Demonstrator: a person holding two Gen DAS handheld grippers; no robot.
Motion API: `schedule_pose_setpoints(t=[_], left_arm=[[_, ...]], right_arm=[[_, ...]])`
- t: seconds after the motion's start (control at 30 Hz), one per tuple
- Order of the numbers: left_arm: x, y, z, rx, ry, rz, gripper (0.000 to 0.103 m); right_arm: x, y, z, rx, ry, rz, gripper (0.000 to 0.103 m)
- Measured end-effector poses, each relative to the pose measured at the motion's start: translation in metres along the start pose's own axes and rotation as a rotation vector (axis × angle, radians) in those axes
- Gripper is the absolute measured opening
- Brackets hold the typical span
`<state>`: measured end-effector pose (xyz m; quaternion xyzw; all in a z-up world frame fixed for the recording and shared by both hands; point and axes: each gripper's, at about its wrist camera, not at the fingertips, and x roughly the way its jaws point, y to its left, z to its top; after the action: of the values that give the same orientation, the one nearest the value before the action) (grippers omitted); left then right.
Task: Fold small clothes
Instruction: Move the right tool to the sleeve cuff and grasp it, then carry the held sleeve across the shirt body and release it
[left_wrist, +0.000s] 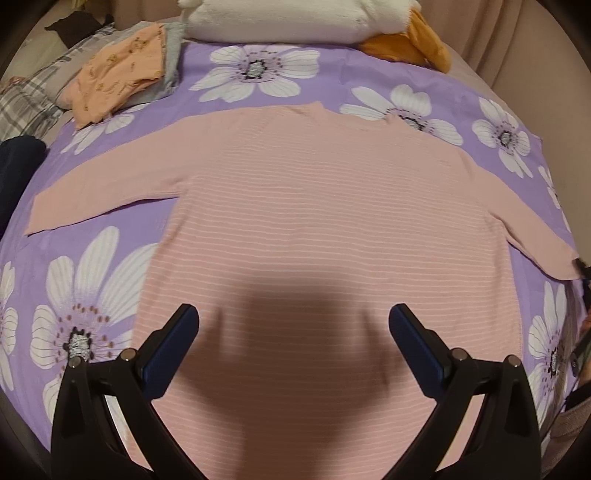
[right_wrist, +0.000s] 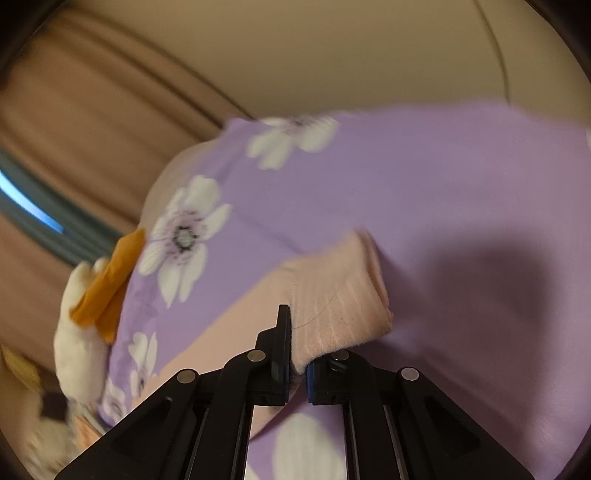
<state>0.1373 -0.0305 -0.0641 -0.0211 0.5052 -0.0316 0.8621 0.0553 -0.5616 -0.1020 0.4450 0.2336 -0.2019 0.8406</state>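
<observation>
A pink striped long-sleeved top (left_wrist: 314, 206) lies flat on a purple flowered blanket (left_wrist: 92, 258), both sleeves spread out. My left gripper (left_wrist: 294, 325) is open and empty, hovering over the top's lower body. In the right wrist view my right gripper (right_wrist: 295, 339) is shut on the cuff of the pink sleeve (right_wrist: 343, 302), lifting it off the blanket (right_wrist: 443, 184). The right gripper's tip also shows at the far right edge of the left wrist view (left_wrist: 580, 266), at the right sleeve's end.
Folded orange and grey clothes (left_wrist: 118, 77) lie at the back left. A white and orange plush toy (left_wrist: 295, 18) sits at the back, also in the right wrist view (right_wrist: 92, 295). A plaid pillow (left_wrist: 26, 99) lies at the left. Curtains hang behind.
</observation>
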Motion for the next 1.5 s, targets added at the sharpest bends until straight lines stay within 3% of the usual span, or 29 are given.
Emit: schedule_pose_setpoints(t=[0.23, 0.4, 0.63, 0.9, 1.23, 1.5], left_arm=[[-0.012, 0.034, -0.002, -0.071, -0.019, 0.0, 0.103], [-0.022, 0.064, -0.005, -0.113, -0.036, 0.007, 0.103], [-0.028, 0.107, -0.009, -0.174, -0.039, 0.024, 0.103], [-0.026, 0.141, -0.01, -0.234, -0.037, 0.012, 0.103], [-0.016, 0.165, -0.01, -0.273, -0.025, 0.011, 0.103], [-0.011, 0.17, -0.007, -0.289, -0.016, 0.014, 0.103]], right_arm=[[-0.019, 0.084, 0.004, -0.228, 0.009, 0.056, 0.008], [-0.02, 0.16, -0.017, -0.401, 0.036, 0.096, 0.008], [-0.01, 0.261, -0.074, -0.626, 0.063, 0.156, 0.008], [0.01, 0.339, -0.157, -0.862, 0.111, 0.183, 0.008], [0.052, 0.383, -0.291, -1.214, 0.169, 0.084, 0.008], [0.082, 0.383, -0.361, -1.382, 0.253, 0.028, 0.008]])
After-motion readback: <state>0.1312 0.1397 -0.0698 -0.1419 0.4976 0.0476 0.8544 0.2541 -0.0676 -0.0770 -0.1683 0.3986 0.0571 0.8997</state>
